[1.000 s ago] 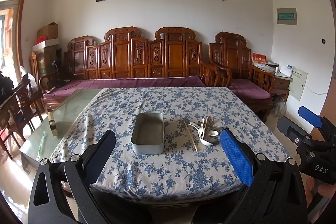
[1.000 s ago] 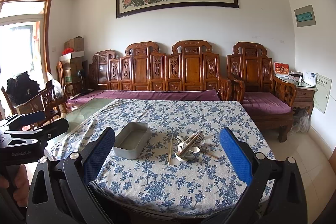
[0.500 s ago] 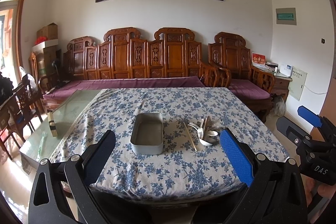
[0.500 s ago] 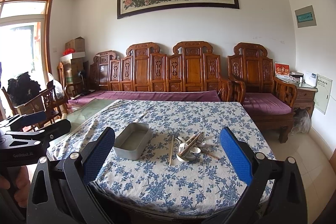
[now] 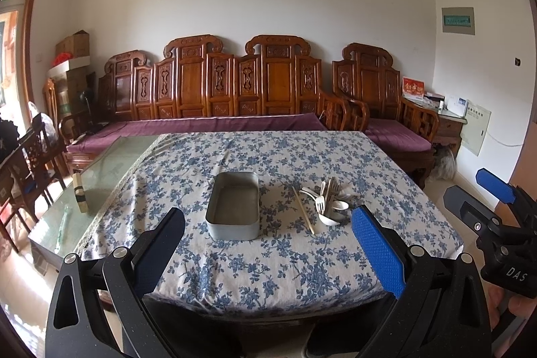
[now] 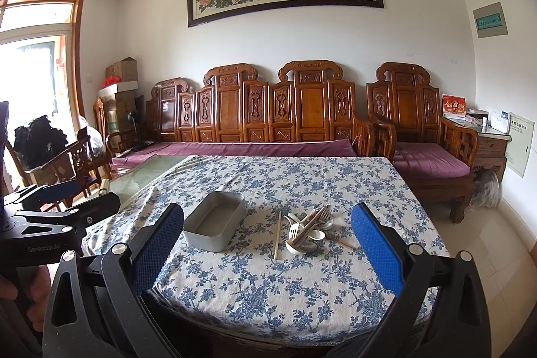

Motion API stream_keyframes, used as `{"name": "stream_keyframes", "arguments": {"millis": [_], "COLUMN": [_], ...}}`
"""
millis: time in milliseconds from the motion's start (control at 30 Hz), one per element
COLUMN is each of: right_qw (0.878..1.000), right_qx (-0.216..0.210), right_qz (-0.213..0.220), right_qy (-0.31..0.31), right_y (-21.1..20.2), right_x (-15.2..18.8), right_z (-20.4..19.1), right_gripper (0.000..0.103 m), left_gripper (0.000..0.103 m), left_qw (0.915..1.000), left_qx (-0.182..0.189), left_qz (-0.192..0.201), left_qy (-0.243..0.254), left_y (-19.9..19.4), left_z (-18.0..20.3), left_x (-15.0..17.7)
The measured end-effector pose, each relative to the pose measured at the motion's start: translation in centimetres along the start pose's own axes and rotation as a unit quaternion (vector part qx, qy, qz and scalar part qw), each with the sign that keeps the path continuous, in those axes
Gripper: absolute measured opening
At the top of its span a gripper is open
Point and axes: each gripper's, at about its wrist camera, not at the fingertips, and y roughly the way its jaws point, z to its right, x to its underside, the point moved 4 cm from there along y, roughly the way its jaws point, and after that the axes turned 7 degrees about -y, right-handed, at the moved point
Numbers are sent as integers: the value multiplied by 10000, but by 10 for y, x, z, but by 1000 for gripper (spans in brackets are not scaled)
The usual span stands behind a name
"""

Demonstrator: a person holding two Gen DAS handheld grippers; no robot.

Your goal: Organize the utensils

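A grey rectangular metal tin [image 5: 234, 209] [image 6: 214, 224] sits empty on the table with the blue-flowered cloth [image 5: 268, 257] [image 6: 302, 284]. To its right lies a heap of utensils [image 5: 329, 202] [image 6: 310, 228]: white spoons, forks and wooden chopsticks. One chopstick [image 5: 303, 214] [image 6: 277, 234] lies apart between tin and heap. My left gripper [image 5: 268, 244] is open and empty, held before the table's near edge. My right gripper [image 6: 267, 244] is open and empty, also short of the table. Each gripper shows at the edge of the other's view.
A bare glass part of the table [image 5: 100, 170] lies left of the cloth, with a small wooden block [image 5: 80, 193] standing on it. A carved wooden sofa [image 5: 235, 96] with purple cushions runs behind the table. Chairs [image 5: 30, 163] stand at the left.
Both grippers have drifted slightly toward the table; the tin and utensils look a little nearer. Nothing on the table has moved.
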Motion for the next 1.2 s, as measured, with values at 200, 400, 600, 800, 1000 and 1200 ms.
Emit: {"name": "stream_keyframes", "arguments": {"millis": [200, 400, 600, 800, 1000, 1200], "right_qw": [9998, 9991, 9979, 9951, 9913, 9864], "right_qx": [-7, -48, -99, -64, 119, 53], "right_qz": [-181, -421, -626, -969, -1278, -1623], "right_qy": [97, 84, 136, 208, 276, 273], "right_y": [22, 63, 110, 165, 211, 260], "right_x": [12, 21, 32, 50, 66, 90], "right_z": [10, 24, 43, 67, 92, 108], "right_gripper": [100, 100, 85, 78, 78, 60], "left_gripper": [97, 97, 97, 97, 97, 97], "left_qw": [9991, 9973, 9942, 9910, 9853, 9769], "left_qx": [-2, 38, 101, 222, 278, 468], "left_qz": [-410, -725, -1020, -1246, -1631, -2032], "left_qy": [78, 77, 326, 427, 433, 458], "left_y": [30, 68, 113, 151, 193, 232], "left_z": [-3, -9, -5, 0, 4, 15], "left_x": [12, 18, 24, 24, 32, 45]}}
